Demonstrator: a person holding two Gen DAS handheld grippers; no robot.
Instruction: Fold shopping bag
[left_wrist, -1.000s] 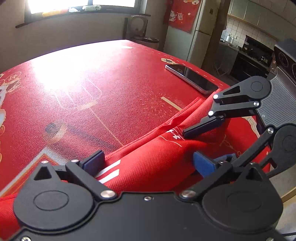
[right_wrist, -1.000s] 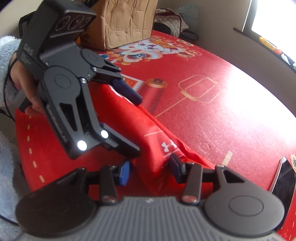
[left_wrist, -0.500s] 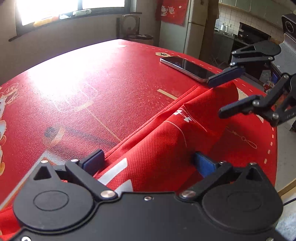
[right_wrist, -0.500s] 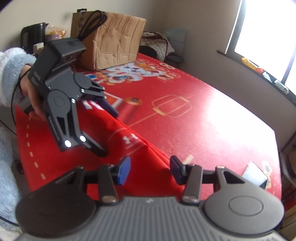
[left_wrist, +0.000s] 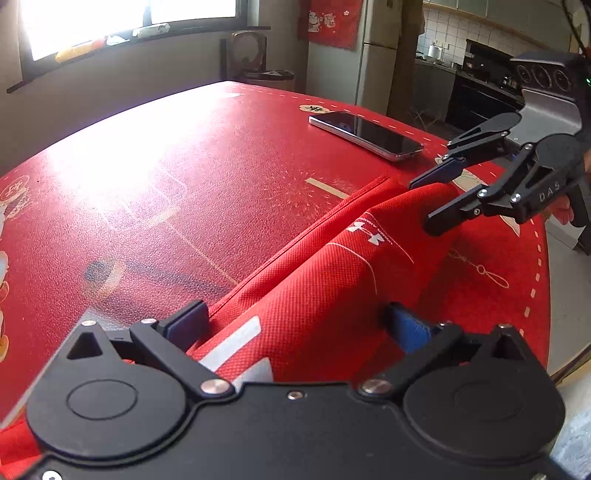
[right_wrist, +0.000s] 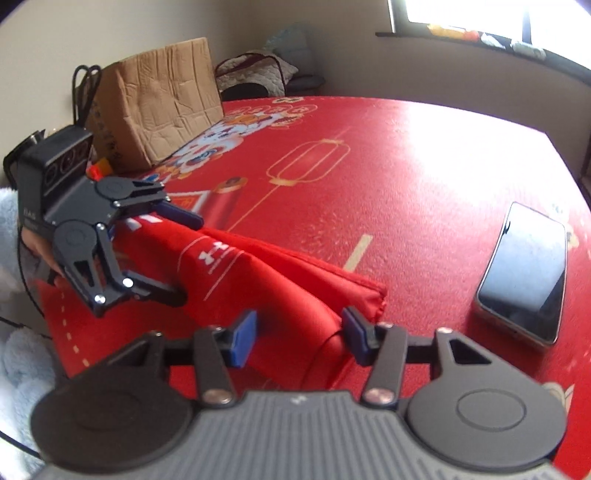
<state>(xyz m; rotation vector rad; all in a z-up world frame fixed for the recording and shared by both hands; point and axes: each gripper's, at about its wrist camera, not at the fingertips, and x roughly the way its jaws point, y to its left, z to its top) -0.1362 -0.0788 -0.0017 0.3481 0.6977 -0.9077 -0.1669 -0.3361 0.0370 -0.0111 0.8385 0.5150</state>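
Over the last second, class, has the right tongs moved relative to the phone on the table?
Yes. In the left wrist view the right tongs have drawn back along the red bag towards its far end, now sitting just beyond the phone.

A bright window (left_wrist: 125, 22) fills the upper left of the left wrist view, throwing glare across the red patterned table (left_wrist: 155, 177). At upper right stand a pale fridge (left_wrist: 380, 55) and a dark kitchen stove (left_wrist: 484, 92) against white tiles. In the right wrist view, a creased cardboard box (right_wrist: 159, 99) sits at upper left before a beige wall (right_wrist: 314, 37).
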